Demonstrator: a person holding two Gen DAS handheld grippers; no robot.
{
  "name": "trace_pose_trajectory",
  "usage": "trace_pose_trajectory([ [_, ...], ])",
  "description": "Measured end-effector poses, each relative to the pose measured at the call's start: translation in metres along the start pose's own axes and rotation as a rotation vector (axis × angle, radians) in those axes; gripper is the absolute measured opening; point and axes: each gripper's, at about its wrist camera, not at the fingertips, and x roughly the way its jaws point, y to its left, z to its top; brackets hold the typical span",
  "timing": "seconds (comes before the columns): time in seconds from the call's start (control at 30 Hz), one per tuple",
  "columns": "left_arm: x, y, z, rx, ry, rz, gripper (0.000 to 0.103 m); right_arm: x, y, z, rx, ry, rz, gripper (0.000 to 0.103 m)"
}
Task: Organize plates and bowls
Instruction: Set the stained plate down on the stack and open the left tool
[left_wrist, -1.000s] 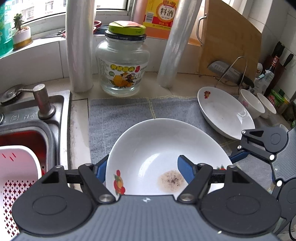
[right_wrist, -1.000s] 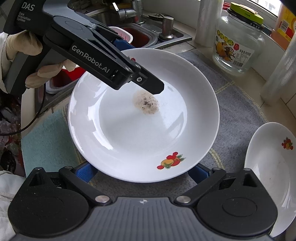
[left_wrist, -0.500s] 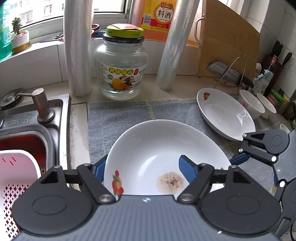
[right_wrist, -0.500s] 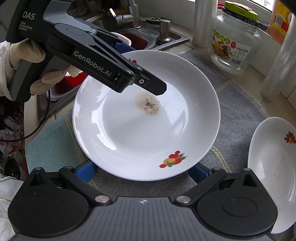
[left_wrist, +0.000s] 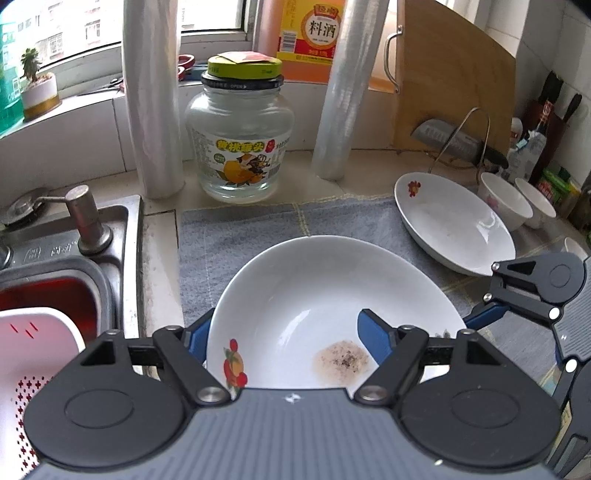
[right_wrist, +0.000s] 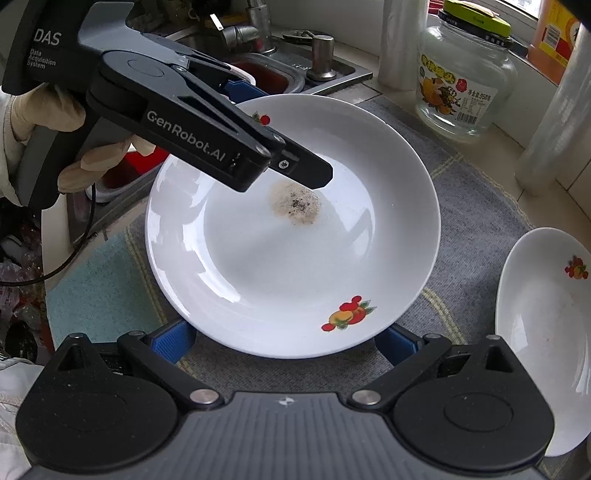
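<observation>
The round fruit-print plate (left_wrist: 325, 295) has no long axis. It lies face up on the grey mat (left_wrist: 258, 229) of the worktop, directly ahead of both tools, and a brownish stain (left_wrist: 341, 360) sits on its floor.

The left tool (left_wrist: 288, 332) straddles the plate's near rim, with one blue pad outside the rim and the other inside, beside the stain. Its jaws have just been easing apart with the rim between them — I cannot tell whether the pads still press.

The right tool (right_wrist: 288, 343) stands wide, its pads flanking the plate's opposite edge and holding nothing.

Only the right wrist view shows the gloved hand (right_wrist: 44, 110) wrapped around the left tool's grey handle, with the tool slanting down over the plate from the sink side. It also shows a second fruit print at the rim nearest the right tool.

Only the left wrist view shows two small bowls (left_wrist: 506, 199) — they stand far to the tool's right, behind a second plate (left_wrist: 454, 225). A glass jar (left_wrist: 240, 140) stands ahead, beyond the mat.
</observation>
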Motion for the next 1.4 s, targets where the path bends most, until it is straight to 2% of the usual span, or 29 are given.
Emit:
trace_pose_trajectory([
  [0.2, 0.003, -0.01, -0.002, 0.084, 0.016, 0.062, 0.078, 0.001, -0.001, 0.001, 0.007, -0.002, 0.003, 0.103],
  [0.5, 0.007, -0.018, -0.006, 0.14, 0.036, 0.125, 0.078, 0.003, -0.002, 0.002, 0.013, 0.006, 0.0, 0.103],
  [0.77, 0.008, -0.018, -0.008, 0.148, 0.038, 0.138, 0.078, 0.004, -0.001, 0.002, 0.014, 0.008, -0.002, 0.103],
  [0.87, 0.004, -0.024, -0.009, 0.187, 0.001, 0.145, 0.078, 0.003, -0.001, 0.002, 0.011, 0.008, -0.005, 0.103],
  [0.93, -0.001, -0.03, -0.009, 0.229, -0.025, 0.11, 0.081, 0.002, -0.001, 0.001, 0.005, 0.007, -0.007, 0.103],
  [1.0, -0.002, -0.035, -0.01, 0.246, -0.033, 0.106, 0.081, 0.0, 0.0, -0.001, -0.002, 0.0, -0.013, 0.103],
  [1.2, -0.007, -0.029, -0.013, 0.187, -0.037, 0.101, 0.086, -0.016, 0.001, -0.006, 0.0, -0.049, -0.028, 0.103],
  [1.23, -0.009, -0.027, -0.014, 0.177, -0.042, 0.104, 0.089, -0.02, -0.001, -0.007, 0.009, -0.066, -0.026, 0.103],
  [1.4, -0.023, -0.021, -0.017, 0.123, -0.078, 0.103, 0.092, -0.031, -0.005, -0.016, 0.051, -0.128, -0.037, 0.103],
])
